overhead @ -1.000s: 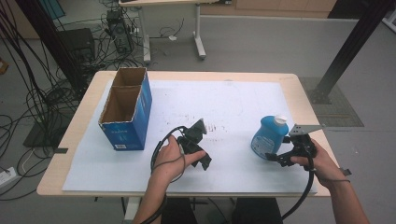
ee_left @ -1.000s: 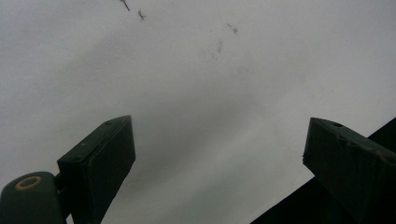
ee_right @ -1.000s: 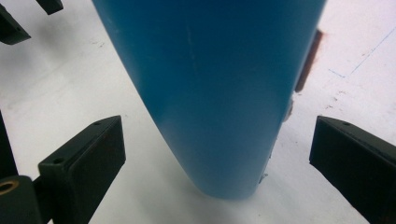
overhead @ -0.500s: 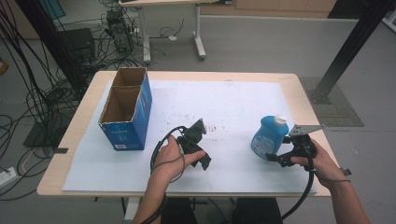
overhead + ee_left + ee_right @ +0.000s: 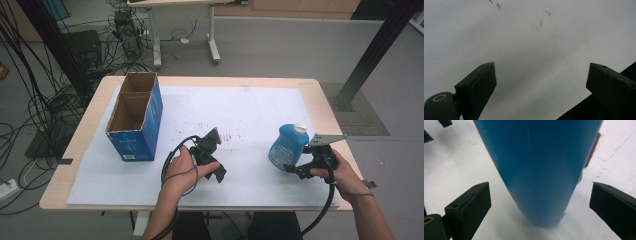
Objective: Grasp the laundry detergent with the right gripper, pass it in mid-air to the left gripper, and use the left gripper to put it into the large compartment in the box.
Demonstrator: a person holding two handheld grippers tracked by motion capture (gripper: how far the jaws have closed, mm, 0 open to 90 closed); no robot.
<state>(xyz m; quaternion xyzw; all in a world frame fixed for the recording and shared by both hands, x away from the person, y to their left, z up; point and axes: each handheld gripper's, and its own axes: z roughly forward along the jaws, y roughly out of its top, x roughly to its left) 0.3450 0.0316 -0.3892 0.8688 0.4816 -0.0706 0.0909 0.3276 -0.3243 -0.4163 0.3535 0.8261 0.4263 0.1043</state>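
A blue bottle (image 5: 286, 145) with a white cap stands upright at the right of the white sheet (image 5: 235, 110). My right gripper (image 5: 291, 168) is open, just in front of the bottle's base. In the right gripper view the blue bottle (image 5: 539, 170) rises between the two wide-apart jaws, and neither pad touches it. My left gripper (image 5: 215, 136) rests near the middle of the sheet, held by a hand. Its jaws stand open in the left gripper view, with only the bare white sheet (image 5: 529, 50) between them.
An open blue cardboard box (image 5: 135, 117) with two compartments stands at the left of the table (image 5: 85, 145). Cables trail from both grippers toward the front edge. Behind the table are floor cables, a black post and another desk's legs.
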